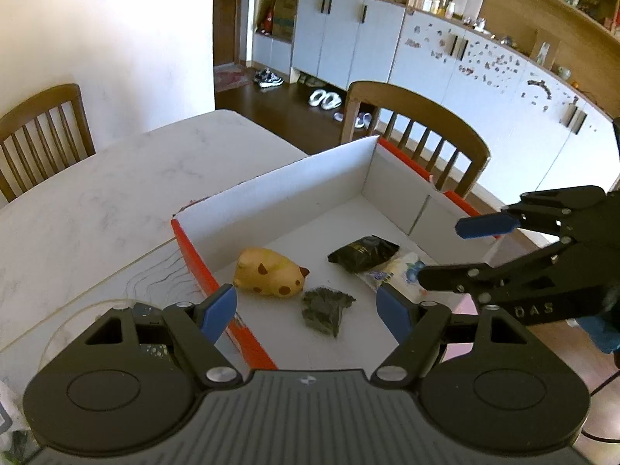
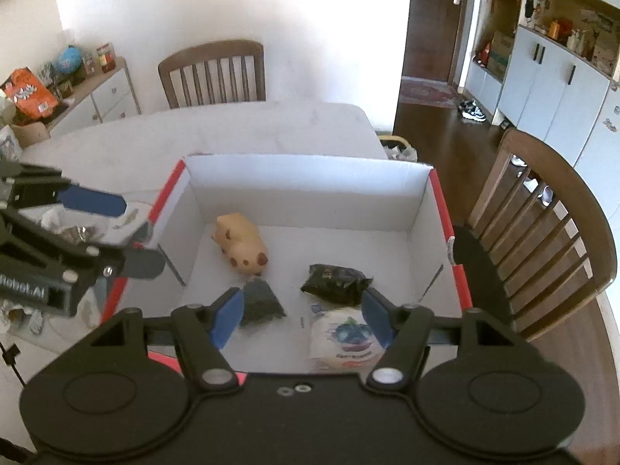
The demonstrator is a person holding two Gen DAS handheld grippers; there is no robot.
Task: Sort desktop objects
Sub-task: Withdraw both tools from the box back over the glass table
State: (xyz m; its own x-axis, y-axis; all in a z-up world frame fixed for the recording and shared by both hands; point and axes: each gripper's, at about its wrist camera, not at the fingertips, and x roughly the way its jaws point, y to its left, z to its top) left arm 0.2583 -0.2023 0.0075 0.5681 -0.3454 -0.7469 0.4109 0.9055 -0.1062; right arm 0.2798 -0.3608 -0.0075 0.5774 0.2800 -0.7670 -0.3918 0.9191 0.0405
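Centre frame, the red-edged cardboard box [image 2: 306, 197] held the sorted haul: spotted yellow animal toy [image 2: 242, 244], black packet [image 2: 335, 279], grey-green pouch [image 2: 261, 302]. Both grippers, left gripper [image 1: 308, 308] and right gripper [image 2: 300, 316], hovered above, fingers spread, empty, seemingly finished dropping.

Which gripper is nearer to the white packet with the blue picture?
Right. The right gripper hovers directly over the white packet; the left gripper is above the box's opposite side.

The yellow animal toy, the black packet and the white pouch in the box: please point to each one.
yellow animal toy [image 1: 269, 273], left wrist view, middle of its back.
black packet [image 2: 335, 279], right wrist view, centre of its top face.
white pouch [image 2: 343, 335], right wrist view, on its blue print.
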